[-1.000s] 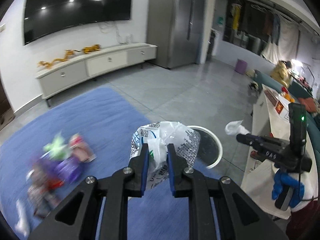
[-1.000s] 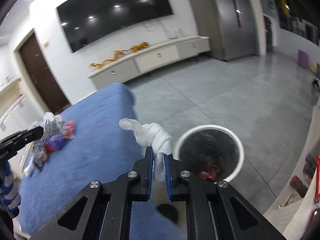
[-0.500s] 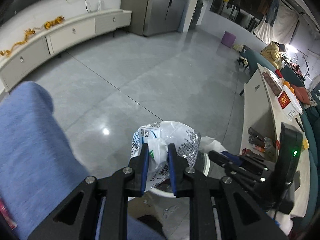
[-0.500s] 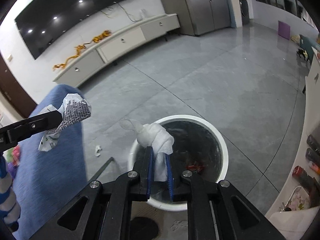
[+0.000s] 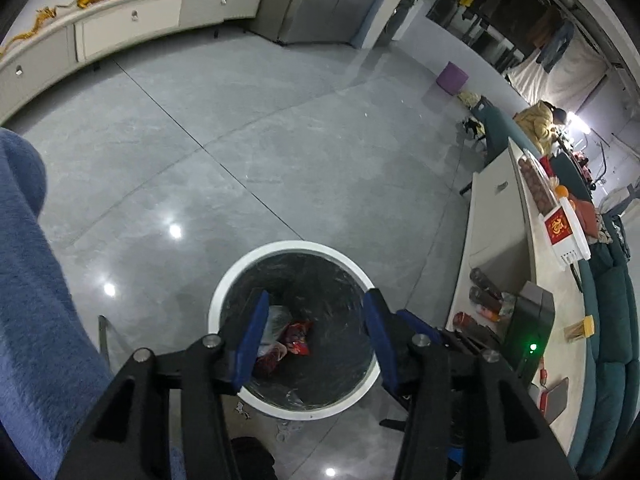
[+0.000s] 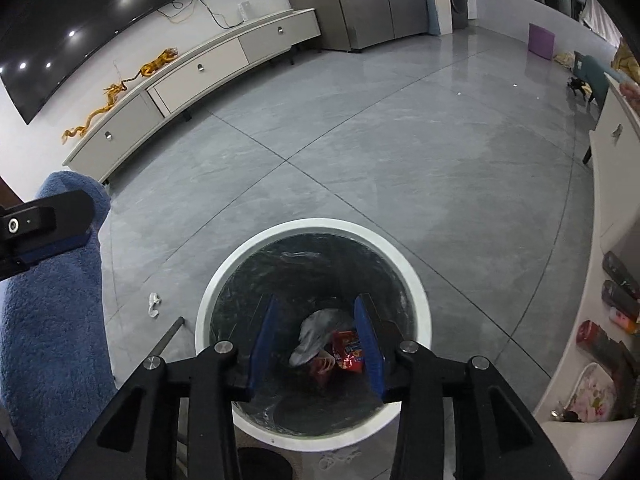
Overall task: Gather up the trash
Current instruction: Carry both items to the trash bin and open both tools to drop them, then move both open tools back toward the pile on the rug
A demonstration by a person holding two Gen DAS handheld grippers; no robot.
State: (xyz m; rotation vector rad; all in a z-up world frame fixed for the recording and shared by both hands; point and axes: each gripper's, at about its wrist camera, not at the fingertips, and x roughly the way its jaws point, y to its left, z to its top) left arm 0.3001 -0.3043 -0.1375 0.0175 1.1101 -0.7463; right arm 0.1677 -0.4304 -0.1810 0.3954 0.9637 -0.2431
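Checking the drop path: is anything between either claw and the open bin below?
Nothing visible. The left claw and right claw, jaws opening and empty, hang over the bin; trash lies inside.

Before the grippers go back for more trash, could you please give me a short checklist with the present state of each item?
1. Left gripper empty, jaws opening: ok.
2. Right gripper empty, jaws opening: ok.
3. Both above the round white bin with black liner: ok.
4. Crumpled pale plastic bag and red snack wrapper lying inside the bin: ok.
5. Floor around the bin free of litter: not ok, a small white paper scrap lies left of it.
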